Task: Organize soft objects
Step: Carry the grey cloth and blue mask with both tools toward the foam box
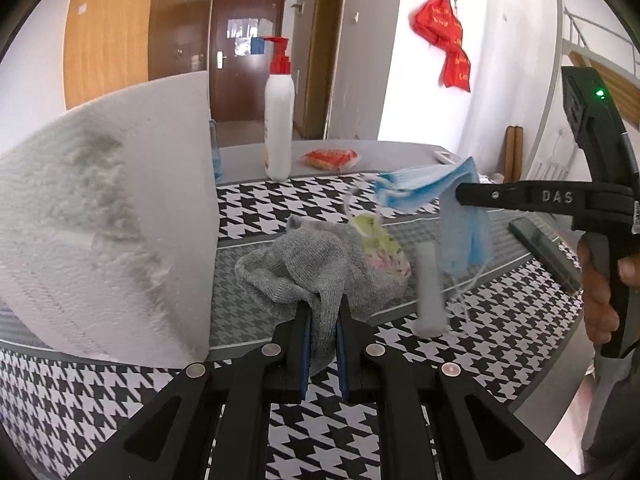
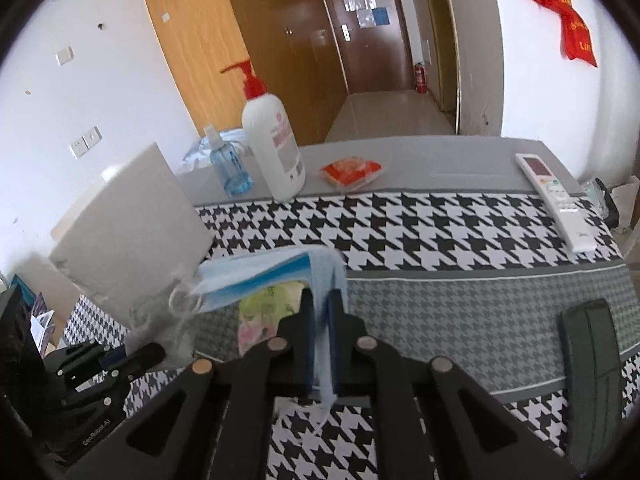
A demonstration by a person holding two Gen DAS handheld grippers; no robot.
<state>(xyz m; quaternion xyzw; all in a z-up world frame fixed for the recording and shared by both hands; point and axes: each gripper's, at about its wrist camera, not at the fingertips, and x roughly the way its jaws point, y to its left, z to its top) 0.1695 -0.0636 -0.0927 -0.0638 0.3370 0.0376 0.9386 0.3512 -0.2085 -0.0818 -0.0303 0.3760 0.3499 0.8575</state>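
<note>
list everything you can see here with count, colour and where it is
sock: 1, grey, clamped in the left gripper, above the tablecloth
face mask: 1, blue, clamped in the right gripper, hanging
floral cloth: 1, green and pink, on the cloth behind the sock
foam block: 1, white, left side of the table
pump bottle: 1, white with red pump, far edge
spray bottle: 1, clear blue, left of the pump bottle
snack packet: 1, orange-red, far edge
remote control: 1, white, far right
dark case: 1, dark green, near right
tablecloth: 1, black-and-white houndstooth with grey band
red banners: several, on the wall
left gripper: 1, black, shut
right gripper: 1, black, shut
hand: 1, on the right gripper's handle
</note>
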